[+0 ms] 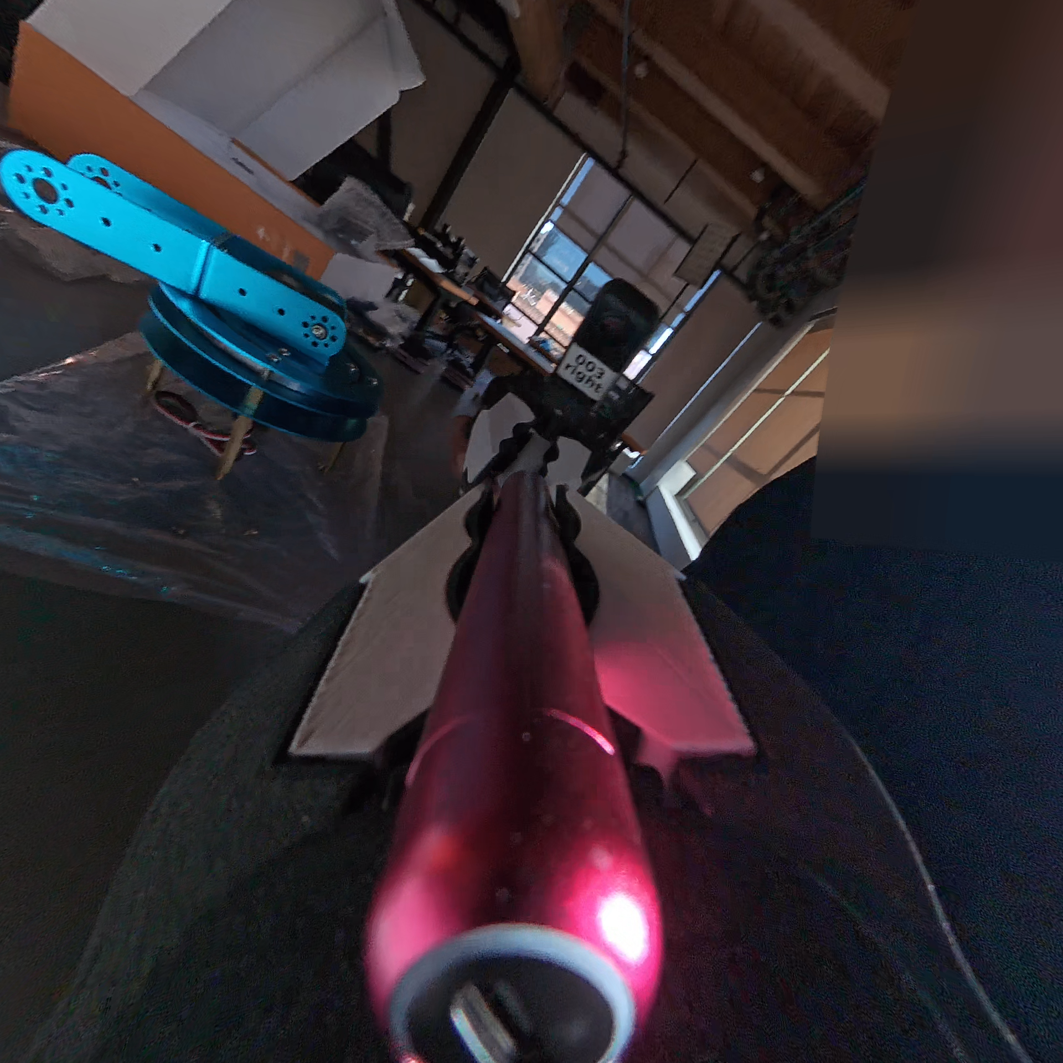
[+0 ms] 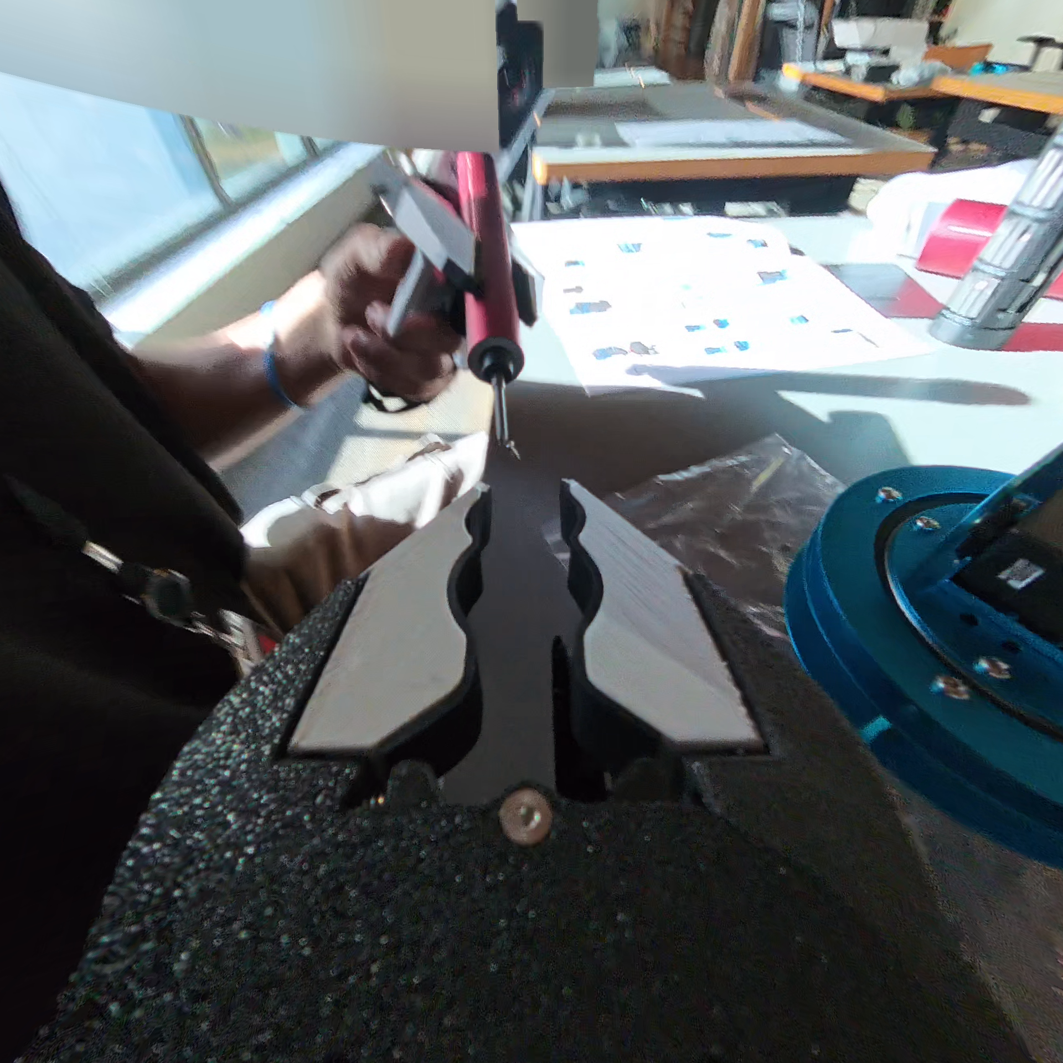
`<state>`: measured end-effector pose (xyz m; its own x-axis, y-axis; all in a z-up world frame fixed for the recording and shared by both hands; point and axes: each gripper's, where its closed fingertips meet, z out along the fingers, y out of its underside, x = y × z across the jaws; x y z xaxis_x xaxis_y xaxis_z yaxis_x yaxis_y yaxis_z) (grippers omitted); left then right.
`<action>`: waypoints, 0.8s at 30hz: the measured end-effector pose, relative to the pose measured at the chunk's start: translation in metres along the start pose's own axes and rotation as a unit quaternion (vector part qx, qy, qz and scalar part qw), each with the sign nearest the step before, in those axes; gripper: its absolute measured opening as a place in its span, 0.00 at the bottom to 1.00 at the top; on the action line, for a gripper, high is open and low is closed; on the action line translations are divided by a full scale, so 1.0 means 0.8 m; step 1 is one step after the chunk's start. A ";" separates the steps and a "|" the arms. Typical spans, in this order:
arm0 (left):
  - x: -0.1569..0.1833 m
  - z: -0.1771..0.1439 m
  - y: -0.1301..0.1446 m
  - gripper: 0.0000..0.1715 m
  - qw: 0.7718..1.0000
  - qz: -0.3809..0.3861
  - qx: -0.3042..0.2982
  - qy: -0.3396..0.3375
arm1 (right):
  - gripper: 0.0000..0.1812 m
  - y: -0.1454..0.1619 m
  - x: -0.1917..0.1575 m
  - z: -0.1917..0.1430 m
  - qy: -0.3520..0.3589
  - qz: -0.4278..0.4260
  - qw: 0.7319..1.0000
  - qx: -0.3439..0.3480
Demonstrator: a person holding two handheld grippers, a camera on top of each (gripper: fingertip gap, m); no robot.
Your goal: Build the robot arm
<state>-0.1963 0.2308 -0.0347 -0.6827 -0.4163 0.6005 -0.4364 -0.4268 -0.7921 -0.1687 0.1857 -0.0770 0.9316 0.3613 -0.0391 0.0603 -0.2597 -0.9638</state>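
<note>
My left gripper [image 1: 522, 489] is shut on a red power screwdriver [image 1: 517, 748] that runs along between its fingers, rear cap toward the camera. In the right wrist view that screwdriver [image 2: 486, 253] points down over the table, with a small screw [image 2: 512, 450] at the tip of its bit. My right gripper [image 2: 524, 492] is open and empty, its tips just below that bit. It also shows in the left wrist view [image 1: 598, 379], beyond the screwdriver. A blue metal turntable base [image 2: 851, 650] with a bracket arm [image 1: 149, 236] stands to the right of my right gripper.
A clear plastic bag [image 2: 725, 517] lies under the blue base. A white sheet with blue part pictures [image 2: 690, 287] lies farther back. A grey ribbed cylinder [image 2: 1012, 241] and a red box [image 2: 960, 236] stand far right. A person's hand [image 2: 368, 310] holds the left gripper. My hands' fingertips stand some 7 cm from each other. From either gripper's tips it is about 40 cm to the grey ribbed cylinder [image 2: 1012, 241].
</note>
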 end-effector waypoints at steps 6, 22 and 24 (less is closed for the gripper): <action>0.022 -0.007 -0.026 0.12 0.992 -0.048 0.060 0.104 | 0.18 -0.063 -0.018 -0.032 -0.202 0.197 0.943 0.175; 0.031 0.011 -0.032 0.12 0.982 -0.061 0.076 0.165 | 0.08 -0.090 -0.031 -0.044 -0.331 0.318 0.835 0.303; 0.029 0.012 -0.031 0.12 0.982 -0.063 0.077 0.162 | 0.07 -0.091 -0.034 -0.047 -0.337 0.312 0.834 0.306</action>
<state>-0.1955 0.2240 0.0002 -0.7898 -0.0861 0.6073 -0.4529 -0.5858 -0.6721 -0.1849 0.1610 0.0046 0.2865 0.8020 -0.5241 -0.7479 -0.1547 -0.6456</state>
